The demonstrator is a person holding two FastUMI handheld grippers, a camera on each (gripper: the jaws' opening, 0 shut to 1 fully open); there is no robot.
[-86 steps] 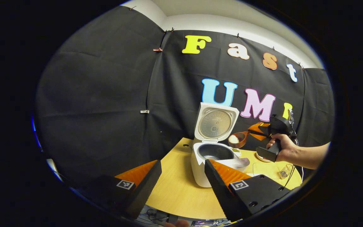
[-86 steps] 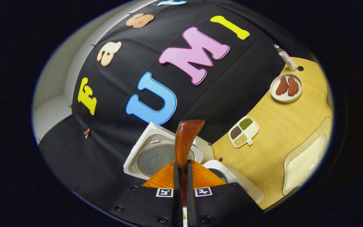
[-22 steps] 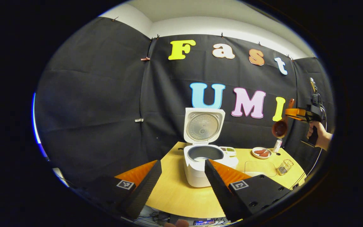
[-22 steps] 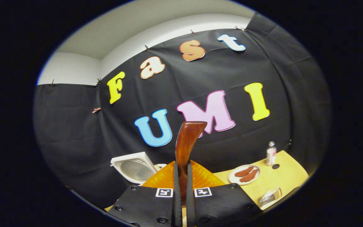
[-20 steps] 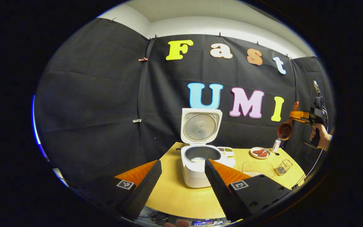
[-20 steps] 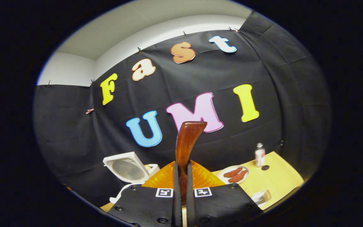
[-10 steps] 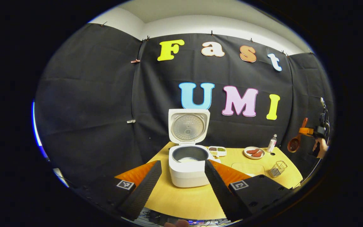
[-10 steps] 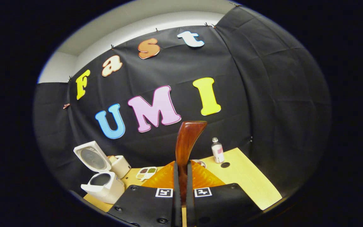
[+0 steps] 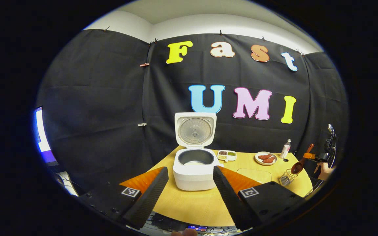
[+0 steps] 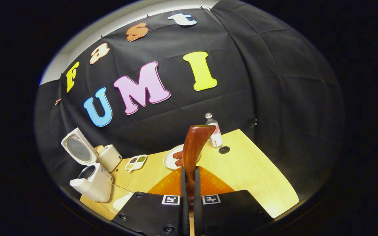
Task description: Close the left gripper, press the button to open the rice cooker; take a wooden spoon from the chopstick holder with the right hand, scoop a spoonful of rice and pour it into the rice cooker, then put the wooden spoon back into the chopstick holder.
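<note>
I am on the last step, by my reading: the rice cooker (image 9: 195,164) stands on the desk (image 9: 202,203) with its lid up, a pale layer shows at the bottom of its pot, and what remains is to put the wooden spoon (image 10: 194,144) back.

My right hand-held gripper (image 10: 189,183) has both fingers pressed flat against the spoon's handle, which rises between them toward the booth wall. In the left gripper view I see that same hand-held gripper far off at the right edge of the desk, with the spoon's bowl hanging down just above the wire chopstick holder (image 9: 285,178). The bowl looks dark and empty, though it is too small to be sure.

My left hand-held gripper (image 9: 189,183) holds nothing. Its fingers stand well apart, framing the cooker from the near side of the desk, and it has no further part to play as far as I can judge.

Next I need to bring the spoon straight down so the bowl goes into the holder's open top. The wire basket looks light, so a sideways nudge could tip it. Only once the spoon rests inside should I loosen my grip.
</note>
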